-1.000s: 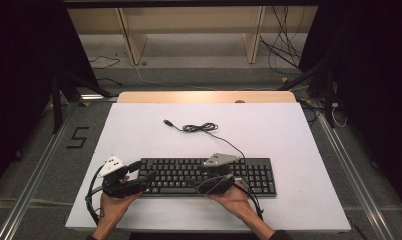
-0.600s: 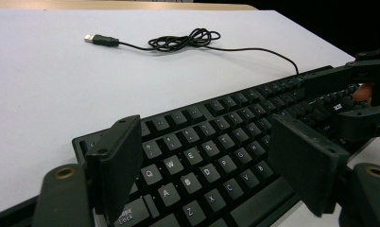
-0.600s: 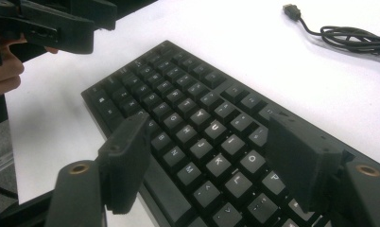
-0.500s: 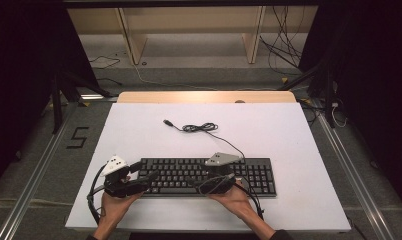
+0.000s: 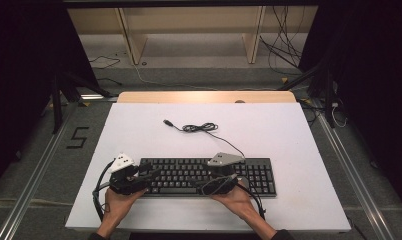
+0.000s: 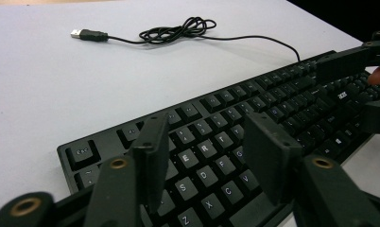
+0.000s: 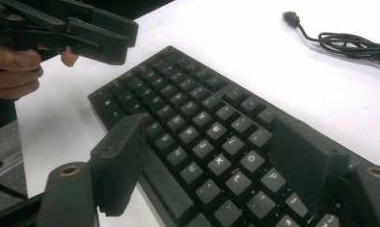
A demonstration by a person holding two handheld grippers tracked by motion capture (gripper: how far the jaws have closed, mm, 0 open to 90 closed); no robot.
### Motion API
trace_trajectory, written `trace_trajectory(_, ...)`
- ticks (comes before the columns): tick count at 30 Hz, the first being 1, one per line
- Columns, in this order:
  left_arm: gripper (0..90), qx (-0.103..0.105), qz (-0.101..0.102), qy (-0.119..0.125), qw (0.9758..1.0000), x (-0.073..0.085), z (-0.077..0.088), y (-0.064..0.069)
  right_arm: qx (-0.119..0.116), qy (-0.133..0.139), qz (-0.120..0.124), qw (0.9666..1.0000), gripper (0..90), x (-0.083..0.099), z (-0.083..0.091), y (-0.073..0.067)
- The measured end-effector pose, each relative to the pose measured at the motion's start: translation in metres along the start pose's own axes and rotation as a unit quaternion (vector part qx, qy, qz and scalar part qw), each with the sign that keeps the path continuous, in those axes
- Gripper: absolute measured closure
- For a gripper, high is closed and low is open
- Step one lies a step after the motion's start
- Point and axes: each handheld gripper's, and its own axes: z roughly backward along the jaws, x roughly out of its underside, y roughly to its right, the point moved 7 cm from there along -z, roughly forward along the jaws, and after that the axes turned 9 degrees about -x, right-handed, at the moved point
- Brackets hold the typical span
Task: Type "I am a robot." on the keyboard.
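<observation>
The black keyboard point(image 5: 209, 176) lies near the front edge of the white table point(image 5: 299, 150). The left gripper point(image 5: 148, 176) hovers over its left end, jaws just narrowing, empty. The right gripper point(image 5: 201, 189) straddles the front middle keys, jaws parted, gripping nothing.

Keyboard point(image 6: 211, 142) letters (floor point(image 5: 49, 160): "5")

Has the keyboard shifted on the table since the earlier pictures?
No. In the high view the keyboard lies where it did, its far edge the same way off the coiled cable and parallel to the table's near edge.
</observation>
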Motion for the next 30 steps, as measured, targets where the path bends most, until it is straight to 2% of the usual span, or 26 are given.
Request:
trace_trajectory(2, 58.8, 0.002, 0.0, -0.005, 1.0, 0.0, -0.002, 0.0, 0.001, 0.002, 0.002, 1.0, 28.5, 0.0, 0.001, 0.0)
trace_trajectory(9, 82.3, 0.012, -0.03, -0.028, 0.9991, -0.001, -0.016, 0.005, 0.001, 0.005, 0.001, 1.0, 28.2, -0.001, 0.003, 0.0)
trace_trajectory(12, 88.8, 0.014, -0.037, -0.038, 0.9985, -0.001, -0.022, 0.008, 0.002, 0.007, 0.001, 1.0, 28.0, -0.001, 0.004, 0.0)
trace_trajectory(18, 89.3, 0.02, -0.046, -0.056, 0.9972, -0.003, -0.034, 0.013, 0.002, 0.009, 0.001, 1.0, 27.3, -0.001, 0.006, -0.001)
trace_trajectory(30, 89.3, 0.018, -0.047, -0.094, 0.9943, 0.007, -0.05, 0.012, 0.002, 0.018, 0.0, 0.9998, 25.0, -0.003, 0.011, -0.001)
